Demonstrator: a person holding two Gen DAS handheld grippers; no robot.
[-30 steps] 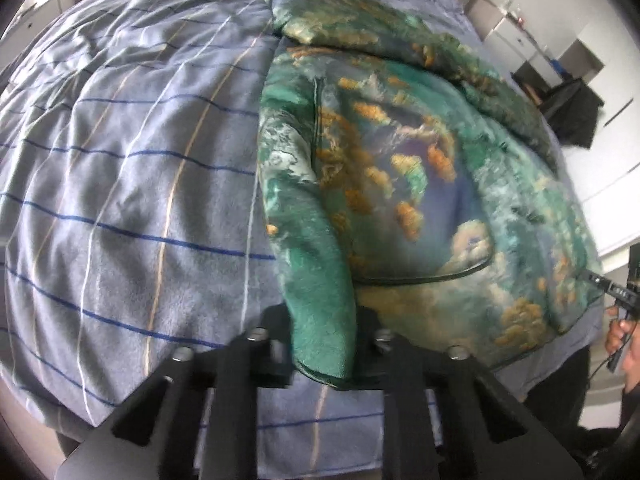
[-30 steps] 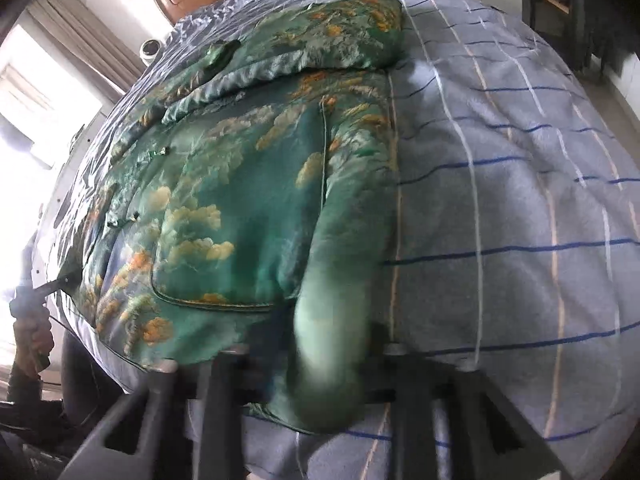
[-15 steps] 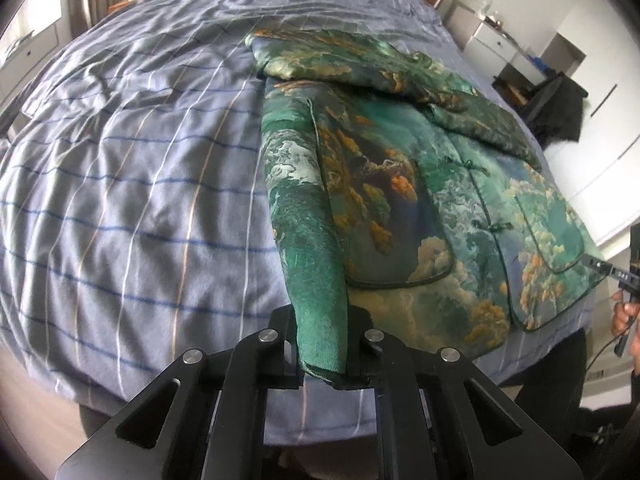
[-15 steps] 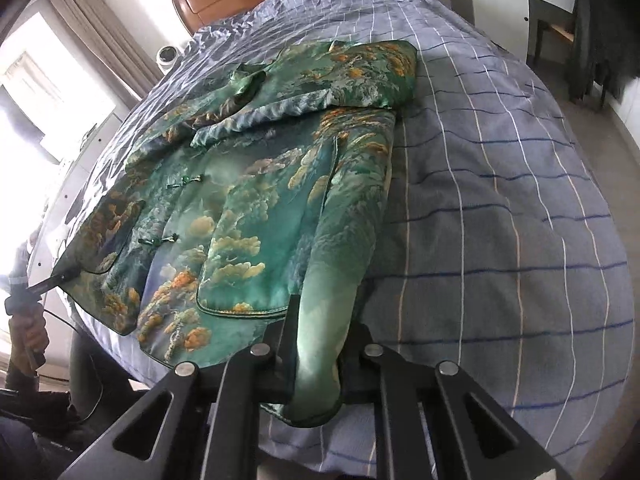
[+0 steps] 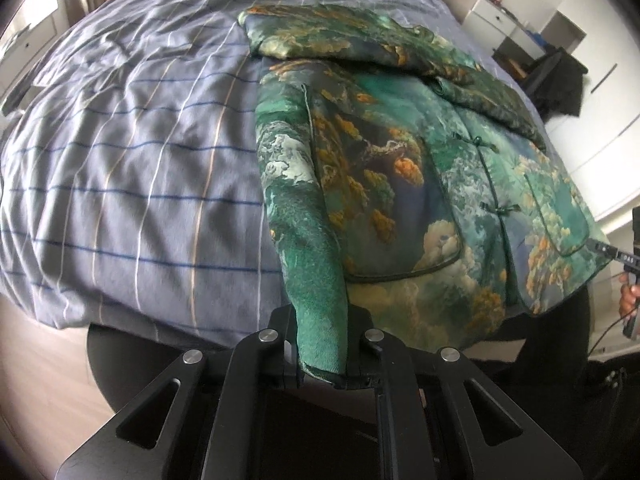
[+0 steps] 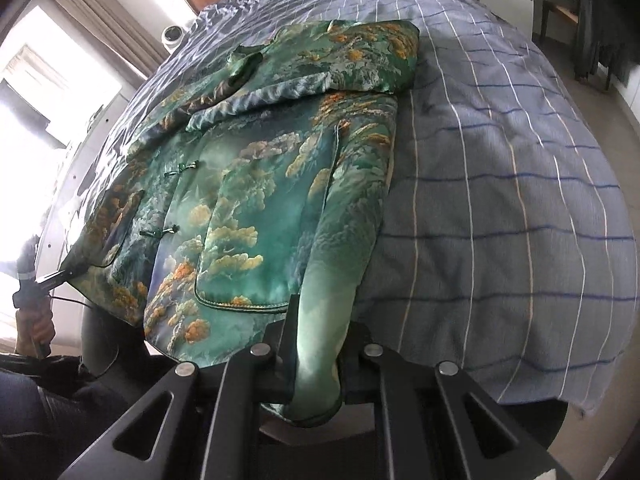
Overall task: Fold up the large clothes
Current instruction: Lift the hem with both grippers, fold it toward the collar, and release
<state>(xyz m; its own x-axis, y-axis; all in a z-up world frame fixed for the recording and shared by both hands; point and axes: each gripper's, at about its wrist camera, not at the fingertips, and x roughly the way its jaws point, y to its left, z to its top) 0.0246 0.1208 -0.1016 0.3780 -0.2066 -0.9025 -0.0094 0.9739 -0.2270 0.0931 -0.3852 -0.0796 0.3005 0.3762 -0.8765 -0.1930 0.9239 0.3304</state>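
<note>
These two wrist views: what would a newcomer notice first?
A green jacket printed with orange and white clouds lies spread on a blue-striped bed cover. One sleeve is folded across its top. The left gripper and the right gripper each hold a bottom corner, with jaws shut on the cloth.

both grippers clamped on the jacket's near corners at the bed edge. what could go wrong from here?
1. The left gripper and right gripper each pinch only a narrow bit of the slick jacket; it could slip out mid-lift.
2. The sleeves folded across the top may slide open.
3. Dragging could rumple the striped bedcover.
</note>
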